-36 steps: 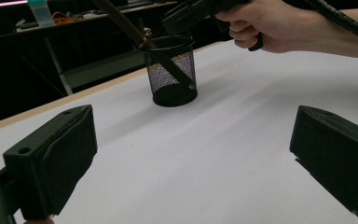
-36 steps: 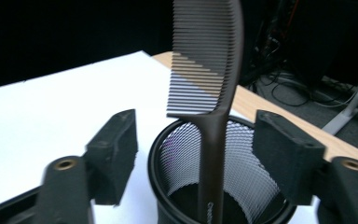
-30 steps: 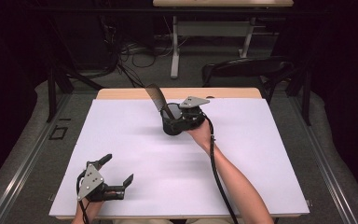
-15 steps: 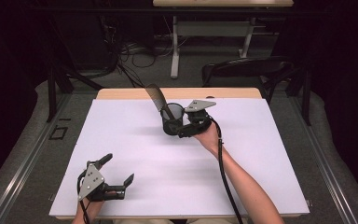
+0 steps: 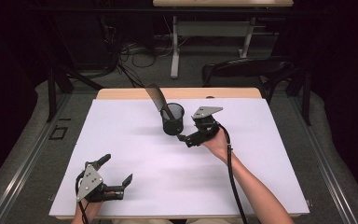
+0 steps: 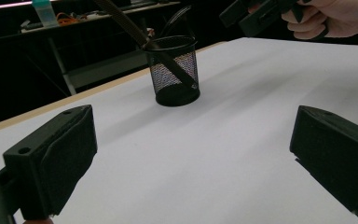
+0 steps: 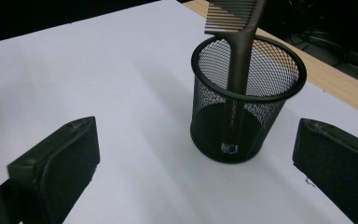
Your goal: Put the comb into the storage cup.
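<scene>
The cup is black wire mesh, metal by its look, with a smooth solid rim and a dull sheen. The comb standing in it looks like brown plastic, smooth and slightly glossy, with faint pale print near its lower end. The table wears a white sheet, matt and smooth like paper, and pale wood shows along its far edge. The right gripper and the left gripper have matt black jaws whose pads look soft and finely textured; a plate of dull grey metal tops each.
</scene>
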Available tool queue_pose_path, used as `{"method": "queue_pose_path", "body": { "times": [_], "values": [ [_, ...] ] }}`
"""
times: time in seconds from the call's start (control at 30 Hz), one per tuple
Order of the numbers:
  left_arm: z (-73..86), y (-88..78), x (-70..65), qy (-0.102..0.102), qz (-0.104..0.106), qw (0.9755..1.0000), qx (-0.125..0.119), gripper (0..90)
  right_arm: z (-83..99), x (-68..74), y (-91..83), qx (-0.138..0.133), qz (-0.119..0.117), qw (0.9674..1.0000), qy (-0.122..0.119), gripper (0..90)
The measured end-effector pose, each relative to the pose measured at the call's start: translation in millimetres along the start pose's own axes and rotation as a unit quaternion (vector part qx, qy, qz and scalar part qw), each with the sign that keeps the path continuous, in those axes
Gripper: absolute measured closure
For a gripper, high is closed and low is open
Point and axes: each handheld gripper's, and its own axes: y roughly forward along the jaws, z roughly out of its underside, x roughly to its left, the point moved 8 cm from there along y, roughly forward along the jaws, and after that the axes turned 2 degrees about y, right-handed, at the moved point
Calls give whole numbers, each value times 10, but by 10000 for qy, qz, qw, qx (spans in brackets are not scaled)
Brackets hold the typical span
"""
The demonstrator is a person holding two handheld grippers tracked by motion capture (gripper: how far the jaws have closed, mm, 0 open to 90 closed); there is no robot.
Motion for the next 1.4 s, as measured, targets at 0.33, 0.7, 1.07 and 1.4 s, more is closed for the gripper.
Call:
{"method": "queue_pose_path", "body": {
  "times": [0.33, 0.7, 1.07, 1.4],
  "values": [
    [-6, 30, -17, 11, 41, 10000, -6, 6, 149, 42, -228, 105, -23, 9999, 54, 0],
    [-7, 26, -23, -5, 22, 10000, 0, 6, 304, 73, -474, 227, 27, 9997, 90, 0],
    [-9, 25, -24, 14, 19, 10000, 2, 6, 540, 126, -738, 238, 77, 9995, 177, 0],
    [-10, 32, -35, 15, 34, 10000, 11, 6, 721, 152, -908, 240, 136, 9991, 327, 0]
  ]
}}
